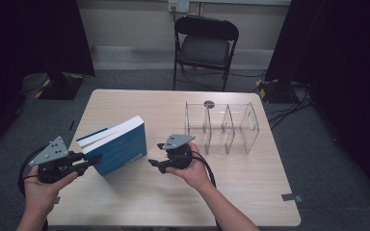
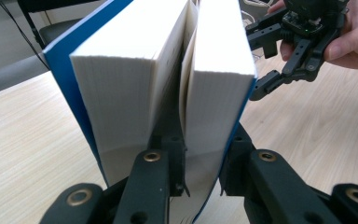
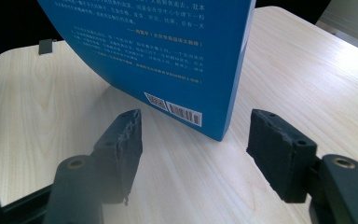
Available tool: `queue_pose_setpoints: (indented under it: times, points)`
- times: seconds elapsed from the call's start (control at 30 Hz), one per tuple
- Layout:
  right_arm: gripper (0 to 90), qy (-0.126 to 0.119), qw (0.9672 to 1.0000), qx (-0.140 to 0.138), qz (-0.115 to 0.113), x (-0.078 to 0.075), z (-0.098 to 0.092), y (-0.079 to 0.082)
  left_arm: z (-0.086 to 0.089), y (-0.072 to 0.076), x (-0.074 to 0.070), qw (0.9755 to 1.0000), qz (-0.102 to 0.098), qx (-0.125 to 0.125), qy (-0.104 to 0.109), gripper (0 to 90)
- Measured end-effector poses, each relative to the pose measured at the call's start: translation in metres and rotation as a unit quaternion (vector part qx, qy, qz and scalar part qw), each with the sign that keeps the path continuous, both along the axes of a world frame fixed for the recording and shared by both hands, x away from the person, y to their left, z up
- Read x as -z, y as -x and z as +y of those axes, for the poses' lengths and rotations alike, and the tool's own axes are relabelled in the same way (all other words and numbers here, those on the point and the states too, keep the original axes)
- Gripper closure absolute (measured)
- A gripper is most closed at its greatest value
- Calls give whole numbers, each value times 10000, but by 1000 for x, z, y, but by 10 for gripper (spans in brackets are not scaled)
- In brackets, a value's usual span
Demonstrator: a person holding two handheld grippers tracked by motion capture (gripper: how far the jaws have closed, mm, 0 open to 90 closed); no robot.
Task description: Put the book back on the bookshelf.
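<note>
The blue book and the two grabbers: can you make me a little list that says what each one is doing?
book: thick blue-covered paperback book, standing tilted on the light wooden table
left gripper: shut on the book's pages
right gripper: open, near the book, apart from it
organiser: clear plastic divided organiser, by the right gripper

Bare table (image 1: 139, 202) near front edge free; clear divider rack (image 1: 221, 126) blocks far right; tilted book (image 1: 118, 144) blocks left-centre.

The high view looks down and forward over the whole counter (image 1: 183, 197) from its near edge. Both gripper views sit close, facing the blue book (image 3: 168, 51) from opposite sides.
</note>
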State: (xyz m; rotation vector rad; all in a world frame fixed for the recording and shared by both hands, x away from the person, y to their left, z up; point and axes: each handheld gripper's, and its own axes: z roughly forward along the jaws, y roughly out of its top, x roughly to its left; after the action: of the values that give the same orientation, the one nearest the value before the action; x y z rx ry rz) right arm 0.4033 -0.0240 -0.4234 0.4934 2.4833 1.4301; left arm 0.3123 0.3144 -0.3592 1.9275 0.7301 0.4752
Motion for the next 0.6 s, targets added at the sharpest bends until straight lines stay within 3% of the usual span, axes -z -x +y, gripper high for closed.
queue_pose_setpoints:
  times: [0.37,0.6]
  points:
    - [330,141,9998,-106,-70,-18,12,-18,3,-4,-2,10000,22,41,-32,759]
    - [317,322,9985,-419,-152,-41,22,-29,4,-6,-2,10000,49,44,21,759]
